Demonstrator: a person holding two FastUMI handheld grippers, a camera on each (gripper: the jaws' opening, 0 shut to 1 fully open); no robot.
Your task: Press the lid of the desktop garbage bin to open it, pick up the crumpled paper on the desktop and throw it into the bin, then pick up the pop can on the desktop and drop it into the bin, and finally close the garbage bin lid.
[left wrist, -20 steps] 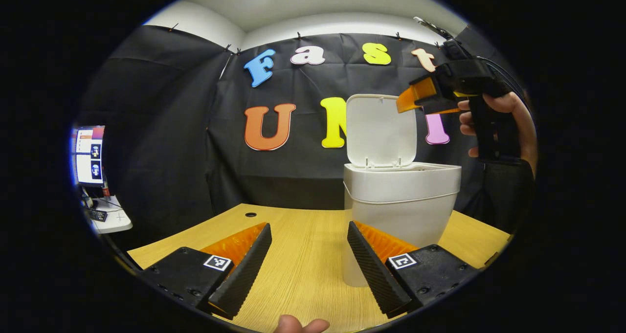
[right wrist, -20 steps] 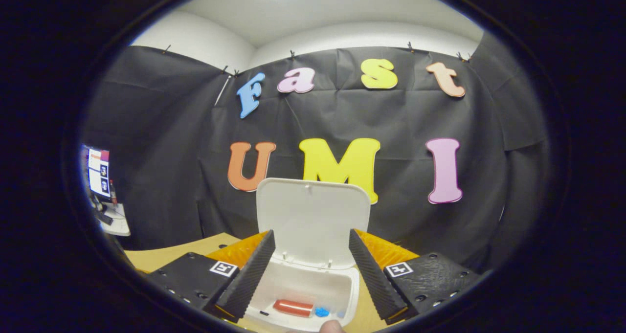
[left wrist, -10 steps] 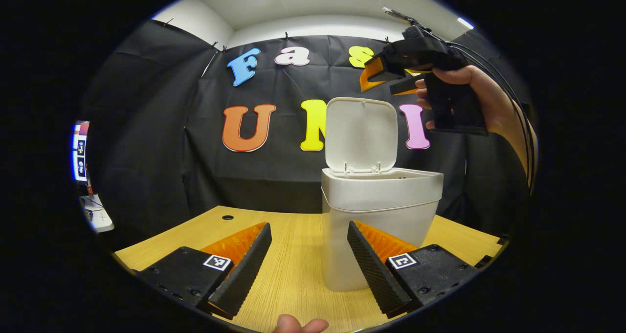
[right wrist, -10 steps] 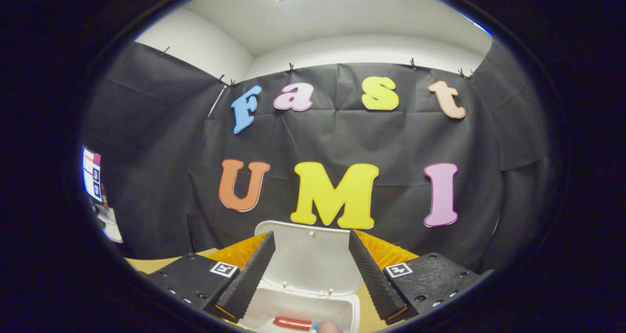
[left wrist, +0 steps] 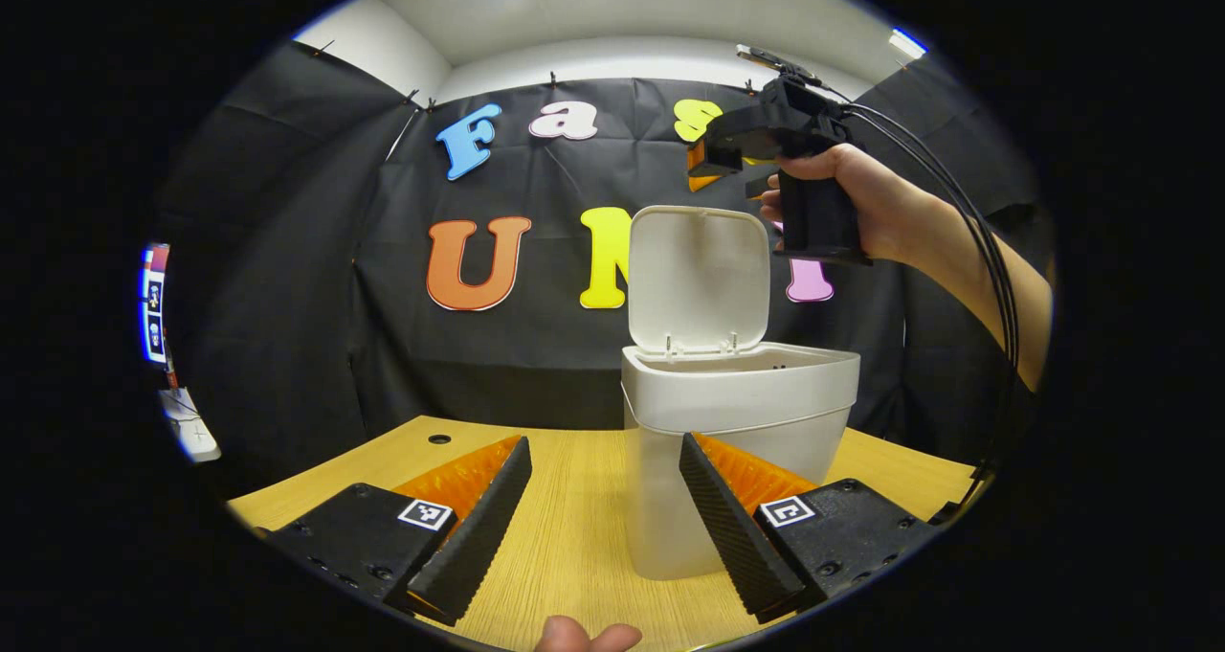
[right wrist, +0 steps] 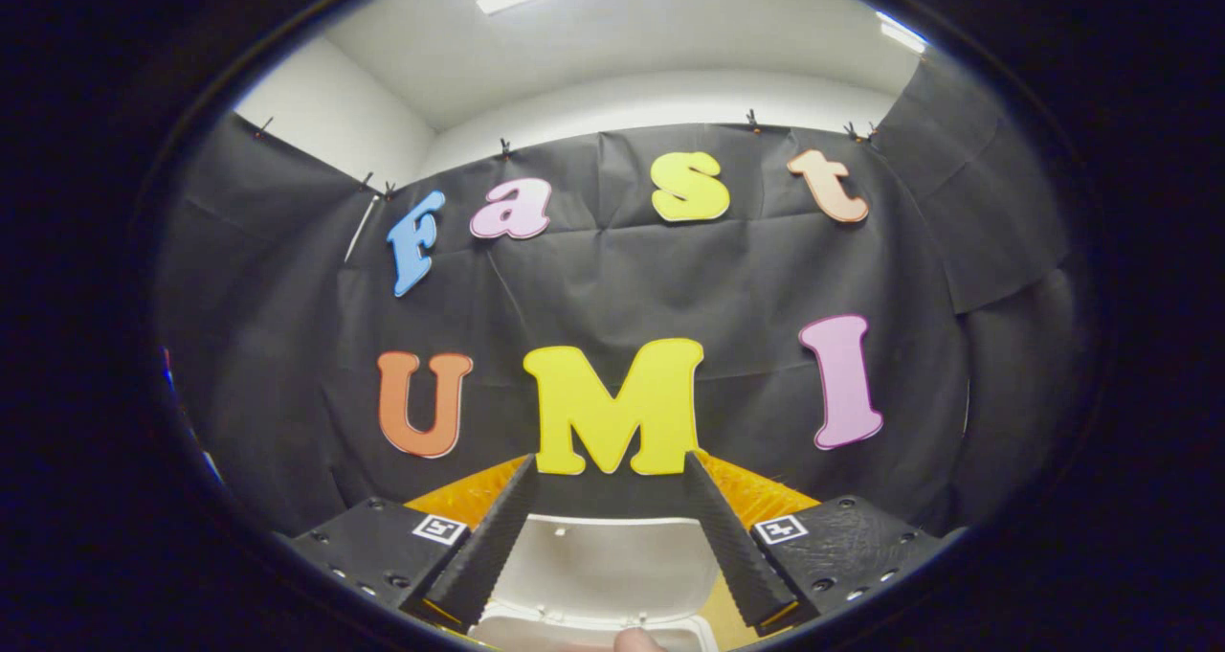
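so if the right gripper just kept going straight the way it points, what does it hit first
Probably the booth's black cloth wall. The right gripper points above the top edge of the raised bin lid, jaws open, so the lid looks just under its line. Depth is hard to judge here.

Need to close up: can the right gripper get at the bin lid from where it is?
Probably yes: the right gripper hangs open above the upright lid with nothing between them.
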